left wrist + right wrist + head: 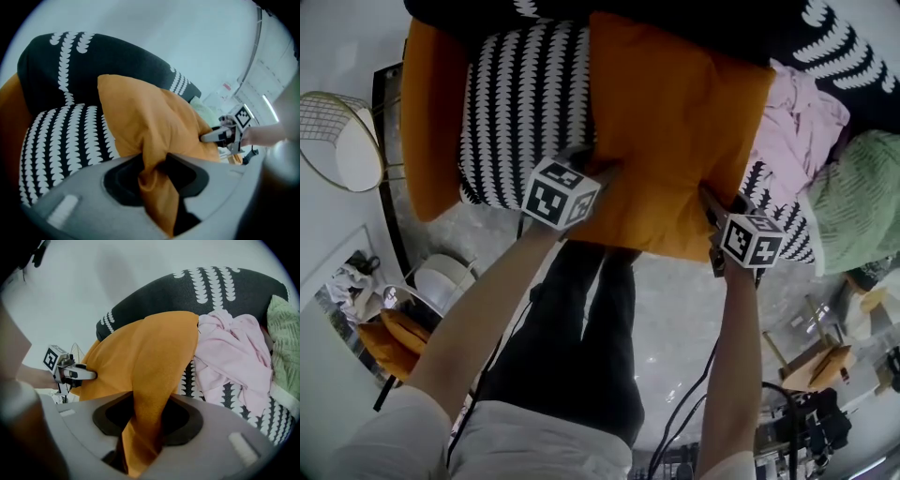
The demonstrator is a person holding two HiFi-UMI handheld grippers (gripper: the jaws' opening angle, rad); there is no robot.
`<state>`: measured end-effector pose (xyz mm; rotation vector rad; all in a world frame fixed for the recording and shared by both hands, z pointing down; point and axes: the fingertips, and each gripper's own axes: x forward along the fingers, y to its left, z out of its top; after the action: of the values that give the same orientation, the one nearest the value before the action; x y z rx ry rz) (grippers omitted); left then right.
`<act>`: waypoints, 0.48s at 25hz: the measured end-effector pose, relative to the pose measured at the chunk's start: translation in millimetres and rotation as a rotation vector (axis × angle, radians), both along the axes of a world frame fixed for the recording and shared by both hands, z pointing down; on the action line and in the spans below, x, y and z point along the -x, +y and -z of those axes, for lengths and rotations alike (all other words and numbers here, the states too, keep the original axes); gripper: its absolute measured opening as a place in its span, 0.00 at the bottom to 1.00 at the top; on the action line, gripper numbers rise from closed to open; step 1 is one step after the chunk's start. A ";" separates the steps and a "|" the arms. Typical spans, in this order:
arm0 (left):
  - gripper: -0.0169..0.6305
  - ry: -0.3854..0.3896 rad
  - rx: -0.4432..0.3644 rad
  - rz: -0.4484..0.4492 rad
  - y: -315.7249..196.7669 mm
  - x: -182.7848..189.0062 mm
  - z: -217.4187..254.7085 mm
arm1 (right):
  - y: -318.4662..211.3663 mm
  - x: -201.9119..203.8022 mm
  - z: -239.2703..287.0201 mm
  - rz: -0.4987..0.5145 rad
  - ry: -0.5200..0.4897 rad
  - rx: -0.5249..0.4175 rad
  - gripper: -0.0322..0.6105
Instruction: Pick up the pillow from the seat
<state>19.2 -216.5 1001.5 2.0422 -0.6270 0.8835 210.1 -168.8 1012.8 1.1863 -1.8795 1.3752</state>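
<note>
Closest in: left gripper [154, 176] pinched tight on a fold of the orange pillow [675, 122], at its near left corner. Likewise the right gripper [145, 420], clamped on orange fabric at the near right corner. Between the two tools, pillow body bulging and tipped up, lying over the black-and-white patterned seat [520, 112]; hard to say whether fully clear of it. Just right of the right gripper, a crumpled pink cloth [797, 131]; farther right, a green textured cushion [862, 197]. Judged as grasp secured, lift barely begun. Next, probably: raise both hands together and evenly, drawing back toward the body, keeping off the pink cloth so as not to drag it along.
</note>
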 end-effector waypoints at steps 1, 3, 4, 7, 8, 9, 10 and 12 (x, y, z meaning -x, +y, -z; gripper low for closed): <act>0.24 0.000 -0.005 -0.003 0.1 0.1 7.2 | 0.1 0.7 8.0 -0.002 0.000 -0.005 0.32; 0.24 0.005 -0.012 -0.007 2.0 1.2 23.3 | 2.5 2.4 25.0 -0.008 -0.002 -0.010 0.32; 0.23 0.009 -0.015 -0.009 3.0 1.4 32.0 | 4.0 2.9 33.7 -0.010 -0.004 -0.012 0.32; 0.23 0.016 -0.026 -0.014 4.0 -2.8 61.7 | 6.7 -0.7 62.4 -0.016 -0.006 -0.020 0.32; 0.23 0.018 -0.031 -0.016 3.7 -4.8 73.8 | 6.8 -2.5 74.0 -0.018 -0.005 -0.026 0.31; 0.23 0.022 -0.038 -0.017 3.4 -6.4 87.1 | 6.8 -3.9 87.0 -0.021 -0.004 -0.033 0.31; 0.23 0.026 -0.046 -0.018 3.5 -7.3 101.7 | 7.2 -4.5 101.4 -0.024 -0.003 -0.041 0.31; 0.23 0.036 -0.058 -0.020 6.0 -6.9 133.8 | 9.9 -3.5 133.7 -0.026 0.002 -0.057 0.31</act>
<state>26.0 -210.6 867.7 2.1147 -0.6201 0.8474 213.6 -159.0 879.1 1.2437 -1.9199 1.3417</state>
